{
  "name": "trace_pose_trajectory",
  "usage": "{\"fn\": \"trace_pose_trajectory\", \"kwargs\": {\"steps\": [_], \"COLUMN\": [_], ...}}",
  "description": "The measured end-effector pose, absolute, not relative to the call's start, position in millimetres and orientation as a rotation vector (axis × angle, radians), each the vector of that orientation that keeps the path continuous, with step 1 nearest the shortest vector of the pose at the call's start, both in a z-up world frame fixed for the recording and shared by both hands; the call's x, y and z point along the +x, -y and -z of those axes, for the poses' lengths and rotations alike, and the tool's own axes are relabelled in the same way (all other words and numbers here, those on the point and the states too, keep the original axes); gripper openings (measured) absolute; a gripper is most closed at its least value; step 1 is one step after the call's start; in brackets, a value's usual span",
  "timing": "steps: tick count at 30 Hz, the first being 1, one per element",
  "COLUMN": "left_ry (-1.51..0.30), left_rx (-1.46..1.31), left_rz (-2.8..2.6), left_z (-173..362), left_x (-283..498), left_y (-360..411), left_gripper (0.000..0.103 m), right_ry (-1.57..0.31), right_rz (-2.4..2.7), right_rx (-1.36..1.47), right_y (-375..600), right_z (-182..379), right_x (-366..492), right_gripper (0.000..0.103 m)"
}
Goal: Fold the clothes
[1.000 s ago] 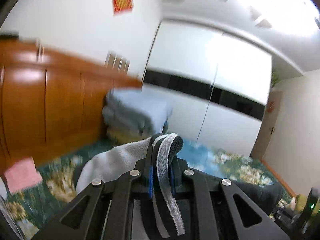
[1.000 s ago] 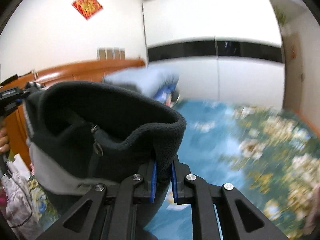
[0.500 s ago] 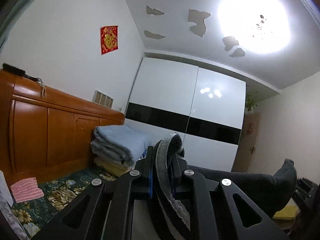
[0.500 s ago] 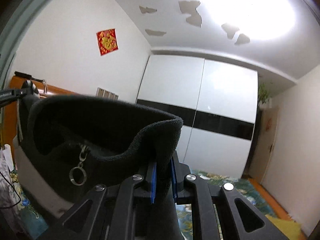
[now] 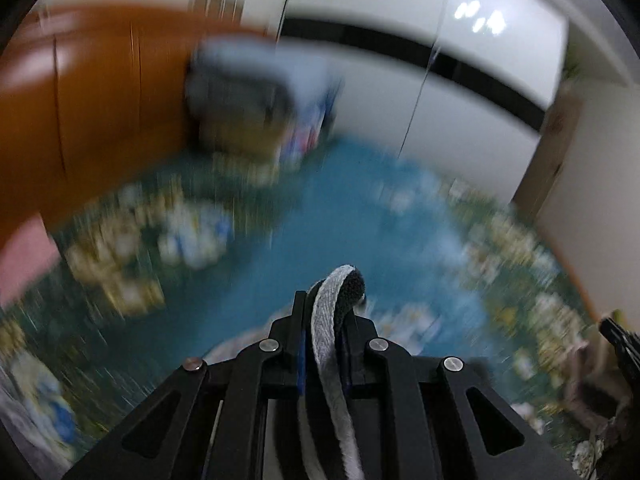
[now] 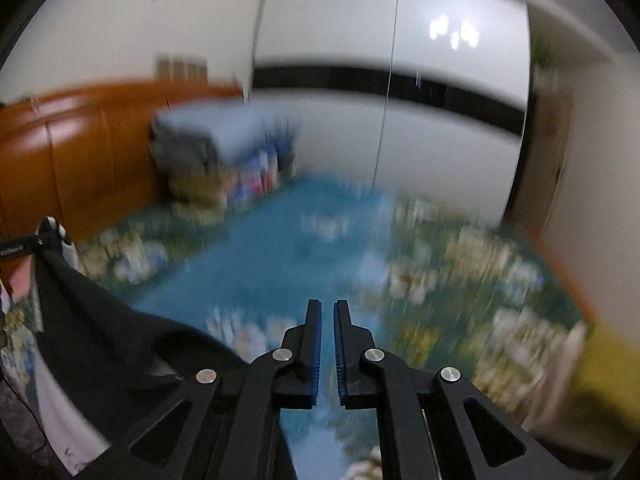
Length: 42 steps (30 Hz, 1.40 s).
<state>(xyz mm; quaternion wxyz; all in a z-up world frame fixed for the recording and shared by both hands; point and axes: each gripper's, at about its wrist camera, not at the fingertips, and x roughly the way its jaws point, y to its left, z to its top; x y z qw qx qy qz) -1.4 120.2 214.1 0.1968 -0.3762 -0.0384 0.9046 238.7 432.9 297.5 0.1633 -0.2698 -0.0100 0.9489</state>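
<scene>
Left gripper (image 5: 325, 322) clamped on the dark fleece jacket's (image 6: 100, 344) grey-lined edge. Right gripper (image 6: 327, 334) slightly parted, empty. Below, blurred, seemingly a floral bedspread (image 6: 288, 256).

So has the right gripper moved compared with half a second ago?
Yes. The right gripper has tipped downward: the wardrobe now sits higher, the floral bedspread fills the view, and its jaws no longer hold the dark garment.
</scene>
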Motion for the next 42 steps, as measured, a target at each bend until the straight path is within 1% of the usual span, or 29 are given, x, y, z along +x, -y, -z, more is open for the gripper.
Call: {"fn": "trace_pose_trajectory", "kwargs": {"steps": [1, 3, 5, 6, 7, 9, 11, 12, 13, 15, 18, 20, 21, 22, 24, 30, 31, 33, 34, 36, 38, 40, 42], "left_ry": [0.102, 0.109, 0.116, 0.129, 0.141, 0.157, 0.173, 0.181, 0.189, 0.205, 0.229, 0.245, 0.253, 0.261, 0.279, 0.399, 0.414, 0.413, 0.410, 0.383, 0.350, 0.314, 0.320], "left_rx": [-1.140, -1.249, -1.265, -1.269, -1.271, -1.267, -1.262, -1.259, -1.257, -1.252, -1.245, -1.240, -1.237, -1.235, -1.222, -1.022, -0.991, -0.950, -0.938, -0.997, -1.104, -1.229, -1.294], "left_rz": [-2.523, -2.520, -2.551, -2.550, -2.549, -2.541, -2.533, -2.529, -2.526, -2.518, -2.506, -2.498, -2.494, -2.490, -2.484, -2.493, -2.499, -2.544, -2.565, -2.582, -2.567, -2.548, -2.520], "left_z": [-183, -143, -120, -116, -113, -114, -114, -114, -115, -115, -115, -116, -116, -116, -119, -175, -184, -200, -206, -198, -174, -138, -104], "left_x": [-18, -38, -48, -50, -52, -52, -52, -52, -52, -52, -52, -52, -52, -52, -52, -41, -40, -47, -52, -72, -91, -108, -121], "left_y": [-126, -128, -127, -124, -122, -119, -116, -114, -113, -110, -105, -102, -101, -100, -97, -91, -92, -99, -104, -121, -140, -157, -171], "left_gripper": [0.013, 0.013, 0.013, 0.013, 0.013, 0.014, 0.014, 0.014, 0.014, 0.014, 0.014, 0.014, 0.014, 0.014, 0.013, 0.013, 0.013, 0.013, 0.013, 0.014, 0.014, 0.014, 0.014], "right_ry": [-0.013, -0.099, -0.166, -0.214, -0.259, -0.276, -0.292, -0.300, -0.308, -0.324, -0.349, -0.365, -0.373, -0.378, -0.313, -0.123, -0.058, 0.075, 0.094, 0.116, 0.171, 0.113, 0.051], "right_rz": [-2.705, -2.698, -2.703, -2.724, -2.740, -2.729, -2.717, -2.710, -2.702, -2.686, -2.658, -2.637, -2.625, -2.615, -2.619, -2.614, -2.614, -2.601, -2.585, -2.530, -2.454, -2.417, -2.383], "right_rx": [-0.836, -0.971, -1.082, -1.141, -1.198, -1.268, -1.338, -1.374, -1.409, -1.479, -1.585, -1.656, -1.691, -1.721, -1.653, -1.448, -1.397, -1.283, -1.256, -1.218, -1.231, -1.320, -1.398], "right_y": [-443, -465, -478, -477, -476, -469, -463, -459, -456, -450, -440, -433, -430, -427, -430, -439, -443, -453, -461, -482, -494, -509, -521], "right_z": [-275, -231, -193, -177, -162, -148, -133, -126, -118, -103, -81, -67, -59, -53, -73, -132, -149, -183, -193, -202, -188, -154, -117], "right_x": [229, 210, 200, 204, 208, 207, 206, 205, 205, 204, 202, 201, 201, 200, 200, 199, 194, 181, 172, 150, 128, 108, 99], "right_gripper": [0.006, 0.006, 0.006, 0.009, 0.009, 0.010, 0.013, 0.020, 0.031, 0.039, 0.038, 0.035, 0.018, 0.008, 0.007, 0.006, 0.006, 0.006, 0.006, 0.006, 0.006, 0.006, 0.006]}}
